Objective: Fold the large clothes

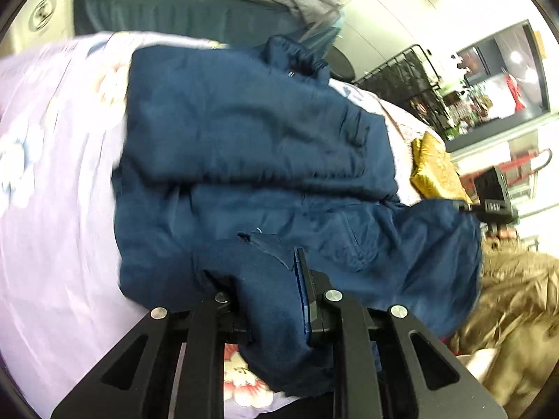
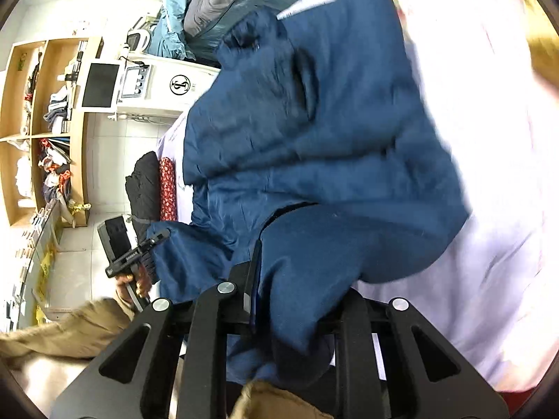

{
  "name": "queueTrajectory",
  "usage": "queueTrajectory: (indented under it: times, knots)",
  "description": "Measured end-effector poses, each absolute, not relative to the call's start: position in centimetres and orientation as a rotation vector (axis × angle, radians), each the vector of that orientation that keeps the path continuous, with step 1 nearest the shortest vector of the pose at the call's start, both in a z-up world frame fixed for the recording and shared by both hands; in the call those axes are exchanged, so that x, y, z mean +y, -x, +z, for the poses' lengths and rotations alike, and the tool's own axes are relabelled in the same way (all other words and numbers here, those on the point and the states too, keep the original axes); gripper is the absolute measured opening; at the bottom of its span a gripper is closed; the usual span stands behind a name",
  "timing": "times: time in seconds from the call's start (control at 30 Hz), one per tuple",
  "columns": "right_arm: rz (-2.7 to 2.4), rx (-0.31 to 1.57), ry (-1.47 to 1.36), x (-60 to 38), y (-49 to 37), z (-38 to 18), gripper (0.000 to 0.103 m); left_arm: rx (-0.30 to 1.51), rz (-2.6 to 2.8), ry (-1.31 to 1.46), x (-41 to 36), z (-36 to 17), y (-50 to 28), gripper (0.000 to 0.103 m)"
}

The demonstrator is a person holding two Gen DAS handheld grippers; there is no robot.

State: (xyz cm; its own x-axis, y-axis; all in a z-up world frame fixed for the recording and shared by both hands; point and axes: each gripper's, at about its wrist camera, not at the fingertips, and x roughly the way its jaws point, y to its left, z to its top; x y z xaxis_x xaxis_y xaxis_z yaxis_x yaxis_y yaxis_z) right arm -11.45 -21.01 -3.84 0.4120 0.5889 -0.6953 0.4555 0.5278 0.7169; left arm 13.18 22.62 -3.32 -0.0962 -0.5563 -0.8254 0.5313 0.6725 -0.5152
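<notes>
Lilac bedsheet (image 1: 52, 209) spreads beyond both grippers, serving as the folding surface. On it, ahead of the fingers, lies the navy jacket (image 1: 251, 146), its upper part already doubled over itself, its near hem raised off the sheet, probably so it can be carried forward as the next fold. Each corner of that hem is pinched: the left gripper (image 1: 276, 300) is clamped on one, the right gripper (image 2: 290, 300) on the other (both angled steeply down at the bed). A tan sleeve (image 2: 63, 328) shows beside the right gripper, and a gold cushion (image 1: 436, 171) sits off to the left gripper's right.
</notes>
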Motion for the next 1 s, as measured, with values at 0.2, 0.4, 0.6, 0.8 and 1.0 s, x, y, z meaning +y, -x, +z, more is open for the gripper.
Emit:
queueTrajectory:
  times: [0.2,0.4,0.6,0.8,1.0]
  knots:
    - [0.055,1.383,-1.154,-25.4,5.9,-0.8,0.019,1.510,-0.896,0.101,20.6,0.2,-21.8,0.018]
    - [-0.022,1.371,-0.991,-28.0,-3.2,-2.7,0.019,1.491,-0.702,0.024,17.0,-3.1,-30.2,0.018]
    - [-0.197,1.198,-1.315,-33.2,-5.3,-9.6,0.019,1.524,-0.522,0.279,16.4,-8.5,-34.5,0.021]
    - [-0.184,0.890,-1.890,-35.5,-0.8,-16.0,0.041,1.592,-0.556,0.581,18.7,-9.9,-35.8,0.034]
    - [-0.142,0.788,-1.918,-37.1,0.6,-15.5,0.053,1.434,-0.470,0.543,23.0,-6.8,-37.3,0.070]
